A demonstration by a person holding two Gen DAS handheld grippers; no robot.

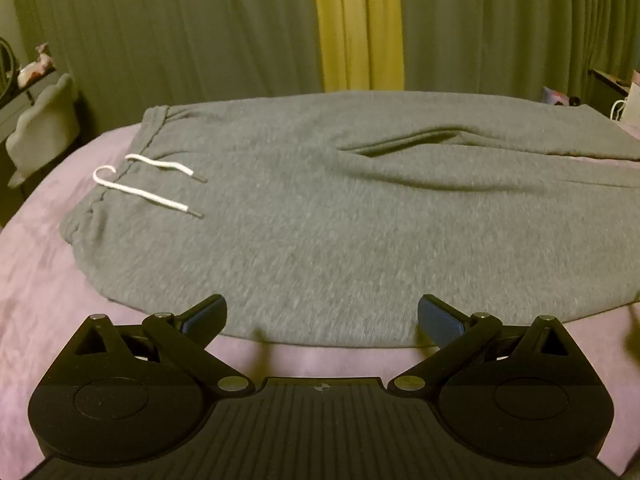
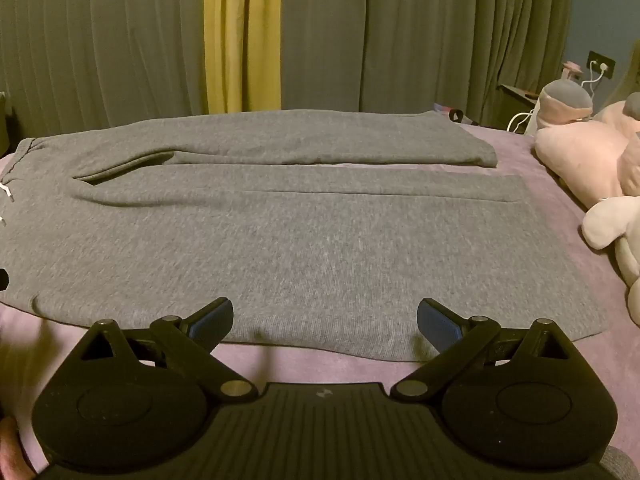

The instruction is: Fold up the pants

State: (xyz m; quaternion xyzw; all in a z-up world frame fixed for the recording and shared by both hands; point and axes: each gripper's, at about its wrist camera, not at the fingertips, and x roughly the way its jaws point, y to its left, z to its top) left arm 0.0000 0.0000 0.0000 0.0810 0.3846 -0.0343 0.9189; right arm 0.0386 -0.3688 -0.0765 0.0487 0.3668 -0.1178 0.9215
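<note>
Grey sweatpants (image 1: 320, 208) lay flat on pink-sheeted bed (image 1: 48, 280), long axis running left-right across your view: waistband with white drawstring (image 1: 152, 188) at left, leg cuffs (image 2: 516, 188) at right. Your left tool (image 1: 322, 316) stood released, empty, over near hem by waist end. Your right tool (image 2: 324, 318) likewise spread wide, holding nothing, over near leg's edge. Near hem just ahead of both. Far leg beyond. Plush toys (image 2: 592, 160) crowded right side; left side offered more room.

Dim room, grey-green curtains (image 2: 400, 40), yellow strip (image 2: 240, 40), mauve bedspread (image 2: 540, 184)
</note>
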